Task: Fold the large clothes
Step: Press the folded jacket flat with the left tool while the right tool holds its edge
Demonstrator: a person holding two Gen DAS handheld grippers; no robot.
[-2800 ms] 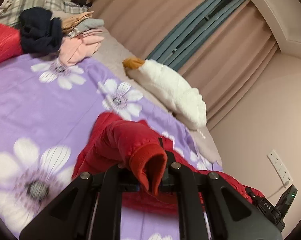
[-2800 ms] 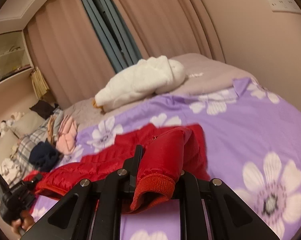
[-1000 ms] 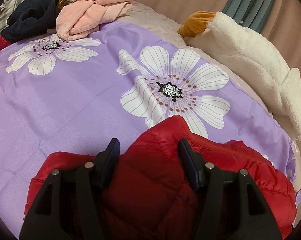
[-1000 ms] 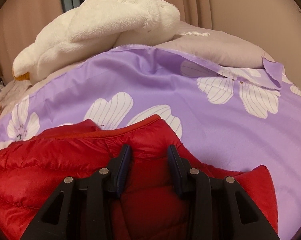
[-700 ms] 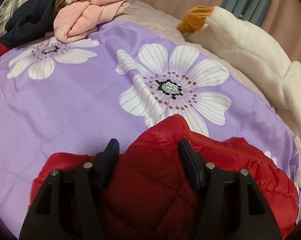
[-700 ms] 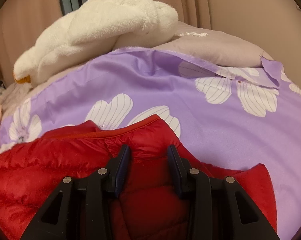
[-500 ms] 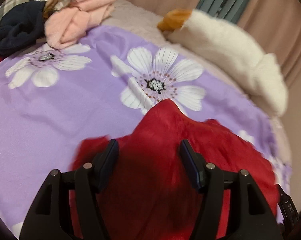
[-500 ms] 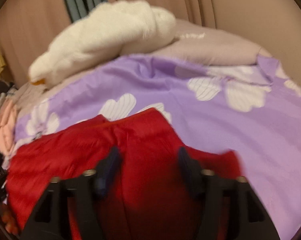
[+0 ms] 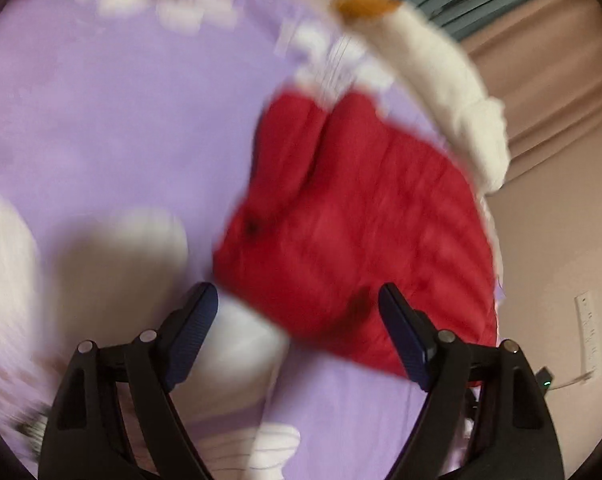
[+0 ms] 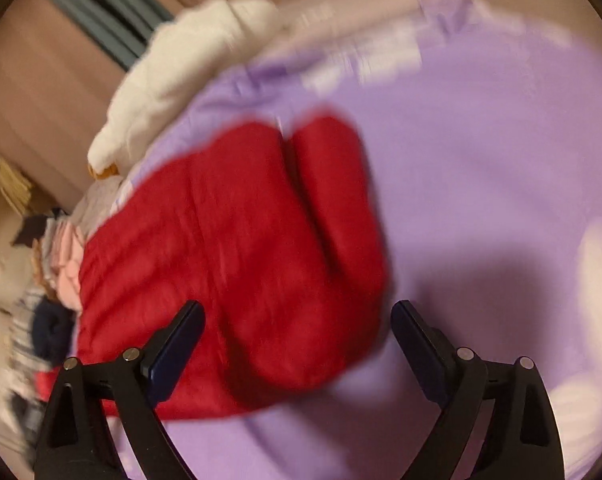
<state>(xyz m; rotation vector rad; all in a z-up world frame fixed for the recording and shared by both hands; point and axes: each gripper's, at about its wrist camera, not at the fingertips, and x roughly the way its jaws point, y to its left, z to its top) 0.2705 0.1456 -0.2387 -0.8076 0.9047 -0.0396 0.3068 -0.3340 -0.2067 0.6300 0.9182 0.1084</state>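
Left tool, right tool both spread, empty; red jacket on purple sheet (frames blurred, no writing readable).

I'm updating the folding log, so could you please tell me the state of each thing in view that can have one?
Red jacket: folded into a compact bundle, lying on the bed, not held.
Left gripper: fingers wide open, empty.
Right gripper: fingers wide open, empty.
Purple bedspread: spread over the bed, under the jacket.
White plush toy: lying along the bed's far edge.
Clothes pile: heaped; too blurred to tell more.
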